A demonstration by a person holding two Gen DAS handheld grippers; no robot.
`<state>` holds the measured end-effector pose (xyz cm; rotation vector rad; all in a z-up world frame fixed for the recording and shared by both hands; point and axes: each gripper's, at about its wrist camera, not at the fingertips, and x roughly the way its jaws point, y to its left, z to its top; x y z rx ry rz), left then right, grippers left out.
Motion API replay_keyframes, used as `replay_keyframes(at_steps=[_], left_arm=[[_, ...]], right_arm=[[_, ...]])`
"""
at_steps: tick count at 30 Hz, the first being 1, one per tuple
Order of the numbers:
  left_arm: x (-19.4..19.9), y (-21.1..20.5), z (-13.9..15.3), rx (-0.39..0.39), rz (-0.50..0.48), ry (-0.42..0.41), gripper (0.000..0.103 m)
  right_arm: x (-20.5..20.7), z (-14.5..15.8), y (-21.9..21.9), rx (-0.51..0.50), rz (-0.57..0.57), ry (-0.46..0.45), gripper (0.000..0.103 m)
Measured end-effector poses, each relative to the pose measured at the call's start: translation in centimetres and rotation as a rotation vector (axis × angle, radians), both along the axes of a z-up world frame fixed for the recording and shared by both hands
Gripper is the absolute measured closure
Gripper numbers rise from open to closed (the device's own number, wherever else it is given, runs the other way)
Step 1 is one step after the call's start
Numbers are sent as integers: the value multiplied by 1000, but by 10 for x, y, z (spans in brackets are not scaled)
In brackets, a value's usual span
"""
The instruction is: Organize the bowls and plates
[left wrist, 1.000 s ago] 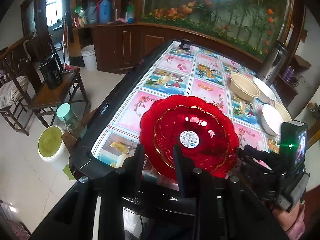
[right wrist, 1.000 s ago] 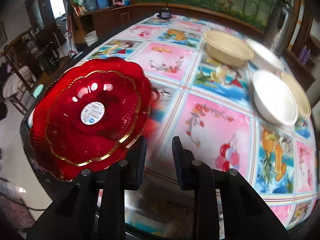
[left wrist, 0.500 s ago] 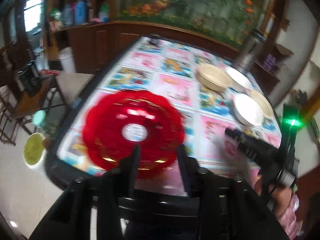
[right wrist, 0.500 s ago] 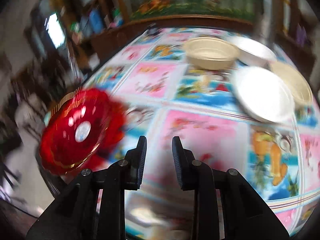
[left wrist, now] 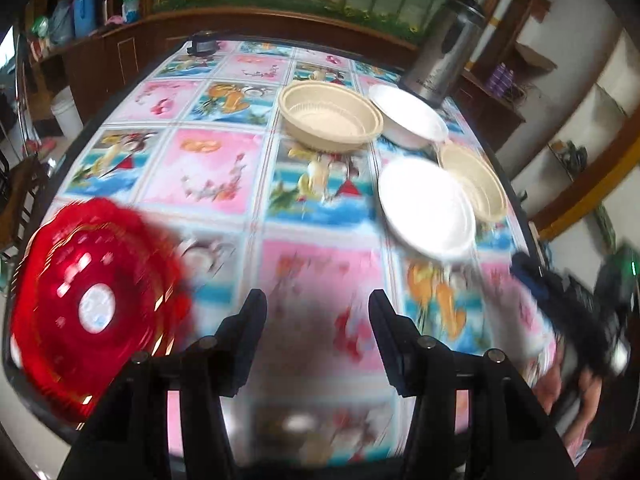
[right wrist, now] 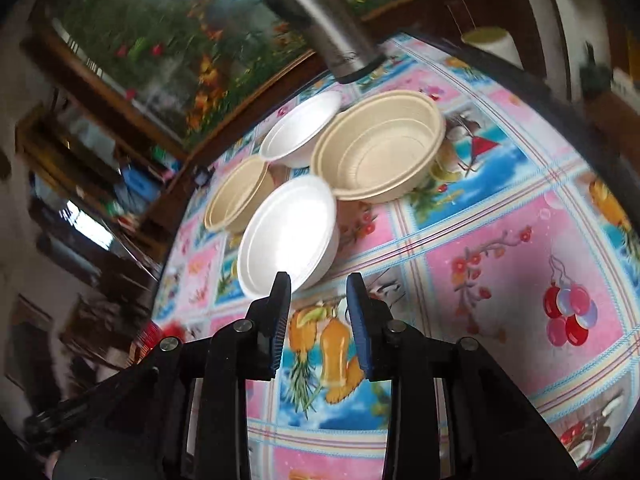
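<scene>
A stack of red plates (left wrist: 92, 304) lies at the table's near left corner. Two beige bowls (left wrist: 330, 116) (left wrist: 474, 180) and two white bowls (left wrist: 426, 208) (left wrist: 408, 114) sit at the far right. My left gripper (left wrist: 316, 332) is open and empty over the table's near middle. My right gripper (right wrist: 318, 312) is open and empty, just short of the near white bowl (right wrist: 288, 232). Behind it stand the large beige bowl (right wrist: 378, 152), the other beige bowl (right wrist: 236, 196) and the far white bowl (right wrist: 300, 130). The right gripper shows blurred in the left wrist view (left wrist: 560, 304).
A steel thermos (left wrist: 444, 56) stands behind the bowls; it also shows in the right wrist view (right wrist: 324, 20). A small dark object (left wrist: 202, 46) sits at the table's far end. The table (left wrist: 216, 168) has a colourful picture cloth and a dark edge. Cabinets lie beyond.
My left gripper has left the red plates, swung right and opened wider. My right gripper has swung right, from the red plates to the white bowl.
</scene>
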<state>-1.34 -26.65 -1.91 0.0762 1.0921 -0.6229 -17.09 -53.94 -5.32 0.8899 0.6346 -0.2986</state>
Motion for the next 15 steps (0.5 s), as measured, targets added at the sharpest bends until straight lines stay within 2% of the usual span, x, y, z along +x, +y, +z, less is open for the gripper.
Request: replay_keyframes(at_steps=[5,8,12,15], left_arm=[[34,-40,-12,11,41,51,49],[51,-55,-18,-19,57,101,49],[65,-75,-24,-32,50,149,49],[70,-87,-29,-17,51,158,49]], right_arm=[[21,-4,-18,51,3,-7,75],[34,-11,-26,65,19,25,75],[51,-23,-34,117,38,46,75],[60,-27,-37,113,45,57,75]])
